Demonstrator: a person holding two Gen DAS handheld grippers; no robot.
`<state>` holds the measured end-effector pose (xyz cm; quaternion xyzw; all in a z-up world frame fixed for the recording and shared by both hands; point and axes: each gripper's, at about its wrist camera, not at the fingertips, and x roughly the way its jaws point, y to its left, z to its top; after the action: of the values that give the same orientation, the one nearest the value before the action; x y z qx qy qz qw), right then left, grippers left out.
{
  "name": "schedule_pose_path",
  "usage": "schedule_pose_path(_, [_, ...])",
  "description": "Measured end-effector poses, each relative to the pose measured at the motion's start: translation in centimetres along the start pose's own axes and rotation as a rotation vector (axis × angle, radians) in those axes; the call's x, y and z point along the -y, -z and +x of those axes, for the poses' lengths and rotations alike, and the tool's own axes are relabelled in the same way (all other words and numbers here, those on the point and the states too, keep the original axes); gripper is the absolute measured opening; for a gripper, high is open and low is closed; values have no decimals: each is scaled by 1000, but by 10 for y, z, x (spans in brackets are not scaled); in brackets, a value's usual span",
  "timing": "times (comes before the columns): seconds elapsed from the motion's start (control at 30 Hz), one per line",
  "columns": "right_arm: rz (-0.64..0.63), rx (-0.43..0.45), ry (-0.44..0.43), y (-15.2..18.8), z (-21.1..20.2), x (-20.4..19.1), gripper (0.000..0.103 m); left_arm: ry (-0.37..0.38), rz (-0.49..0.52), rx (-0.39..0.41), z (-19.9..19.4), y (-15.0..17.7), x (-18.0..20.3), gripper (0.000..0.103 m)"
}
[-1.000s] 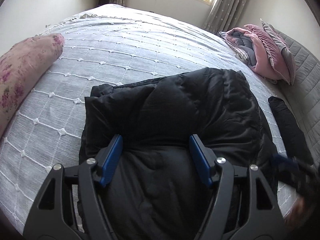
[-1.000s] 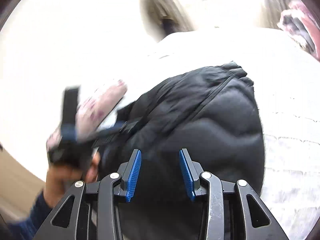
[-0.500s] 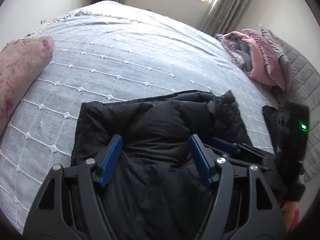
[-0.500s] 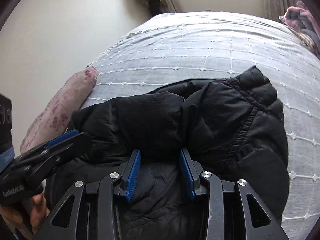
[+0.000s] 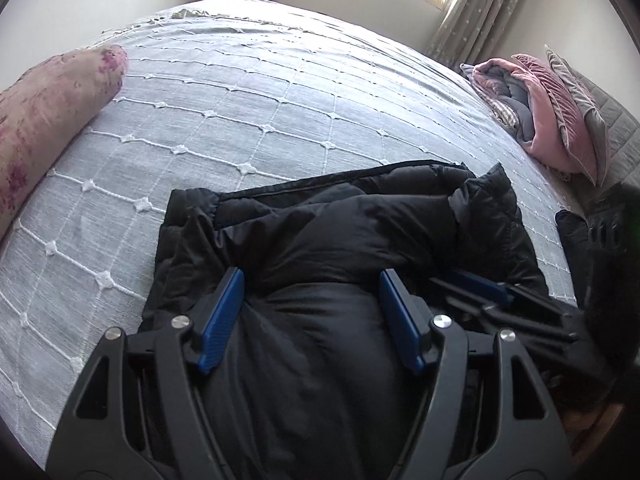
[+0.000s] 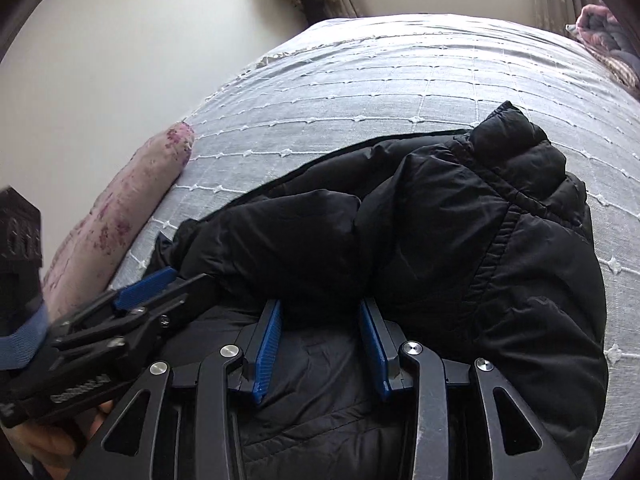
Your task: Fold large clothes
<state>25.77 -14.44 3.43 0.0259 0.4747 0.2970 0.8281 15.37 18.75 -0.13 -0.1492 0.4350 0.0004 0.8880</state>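
A black puffer jacket (image 5: 340, 248) lies bunched and partly folded on the grey quilted bed (image 5: 260, 92); it also fills the right wrist view (image 6: 460, 240). My left gripper (image 5: 312, 300) is open, its blue pads on either side of the jacket's near part, low over it. My right gripper (image 6: 320, 320) is open too, jaws narrower, pressed against the jacket's near fold. The right gripper shows at the right in the left wrist view (image 5: 500, 300), and the left gripper shows at the left in the right wrist view (image 6: 132, 304). Whether any fabric is pinched is hidden.
A floral bolster pillow (image 5: 44, 108) lies along the bed's left edge. A pile of pink and grey bedding and cushions (image 5: 548, 112) sits at the far right. A dark folded garment (image 5: 576, 240) lies right of the jacket. Window and curtains (image 5: 464, 12) are behind.
Both grippers have come down close to the jacket's near edge. The jacket now lies flatter on the bed, and the right gripper has settled beside the left one.
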Motion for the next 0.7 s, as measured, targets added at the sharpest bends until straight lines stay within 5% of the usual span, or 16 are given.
schedule_pose_path(0.17, [12, 86, 69, 2, -51, 19, 40, 16, -11, 11, -8, 3, -7, 70])
schedule_pose_path(0.37, [99, 121, 45, 13, -80, 62, 39, 13, -20, 18, -14, 3, -12, 70])
schedule_pose_path(0.7, [120, 54, 146, 27, -55, 87, 37, -36, 19, 4, -4, 5, -3, 71])
